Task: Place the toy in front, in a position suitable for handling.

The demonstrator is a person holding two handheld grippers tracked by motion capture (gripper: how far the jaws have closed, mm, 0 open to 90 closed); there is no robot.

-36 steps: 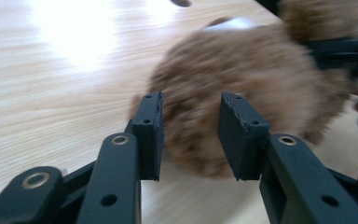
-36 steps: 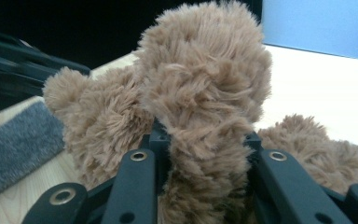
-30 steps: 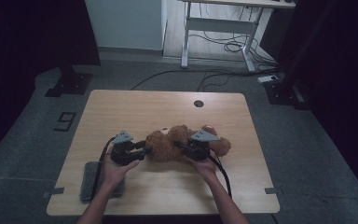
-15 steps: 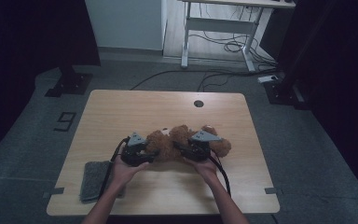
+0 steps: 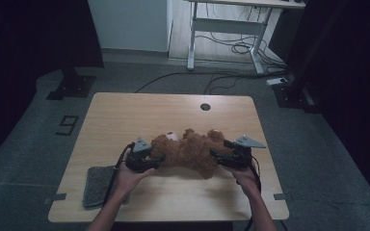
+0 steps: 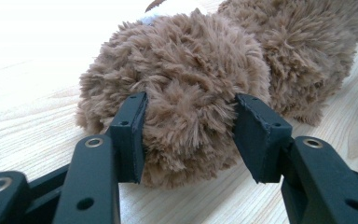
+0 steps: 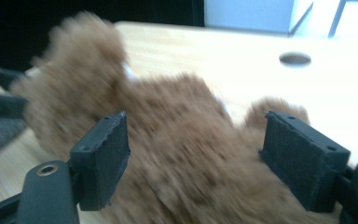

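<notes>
High view: a brown teddy bear [image 5: 190, 153] is lying across the near middle of the worktop [image 5: 173, 108], its long axis running left to right, head toward the left tool [image 5: 142, 159]; the right tool [image 5: 231, 156] is sitting at its other end; a grey cloth [image 5: 96, 185] is lying at the near left corner.
Left gripper view: the left tool [image 6: 189, 135] is pressing its pads into a round furry part of the bear [image 6: 191, 79], jaws having just been widening; the bear's face is cut off at the top edge.
Right gripper view: the right tool [image 7: 193, 154] is standing wide, having just been opening, with the blurred bear [image 7: 168, 135] between the pads, untouched; a worktop hole [image 7: 294, 59] is showing beyond.
</notes>
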